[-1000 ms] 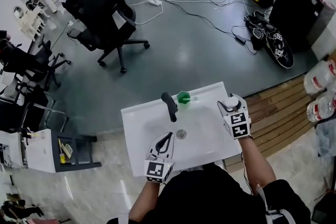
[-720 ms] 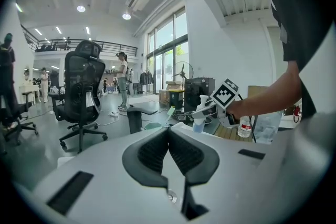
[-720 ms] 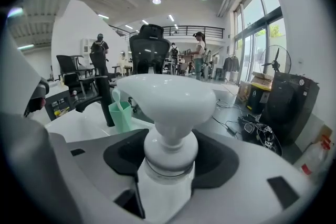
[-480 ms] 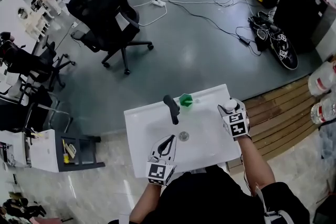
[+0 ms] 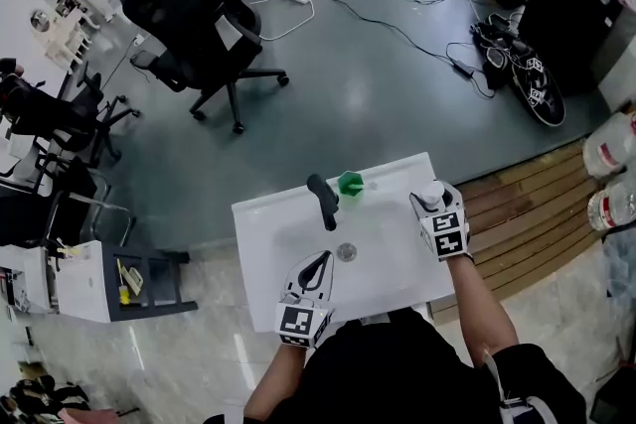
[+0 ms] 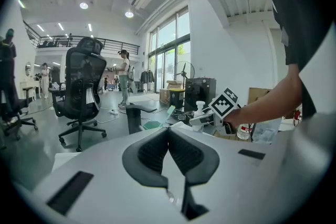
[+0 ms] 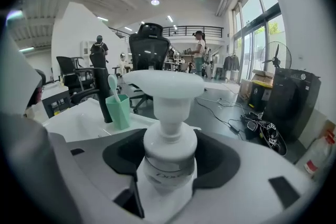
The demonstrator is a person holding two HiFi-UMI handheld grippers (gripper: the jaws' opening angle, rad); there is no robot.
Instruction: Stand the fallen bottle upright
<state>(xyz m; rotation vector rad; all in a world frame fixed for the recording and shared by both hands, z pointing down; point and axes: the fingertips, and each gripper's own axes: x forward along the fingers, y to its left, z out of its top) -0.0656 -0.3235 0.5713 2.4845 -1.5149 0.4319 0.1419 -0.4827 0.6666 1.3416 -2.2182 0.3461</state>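
Bottle [image 7: 169, 155] upright at white sink [image 5: 263, 218] edge, right tool [image 5: 428, 202] gripping it, jaws just easing wider; left tool [image 5: 319, 259] closed; grey floor [image 5: 378, 84].

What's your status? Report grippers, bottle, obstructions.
Left gripper shut, empty. Right gripper clamped on pump bottle, jaws just eased wider. Bottle upright at sink right rim. Green cup, faucet stand clear.

So a white sink top [image 5: 268, 223] is what everything's parked on, with a drain [image 5: 346, 252] set mid-basin. A black faucet [image 5: 323, 199] and green cup [image 5: 349, 185] are stood near each other along the back edge. A pump bottle [image 5: 431, 197] is seen at the right rim.
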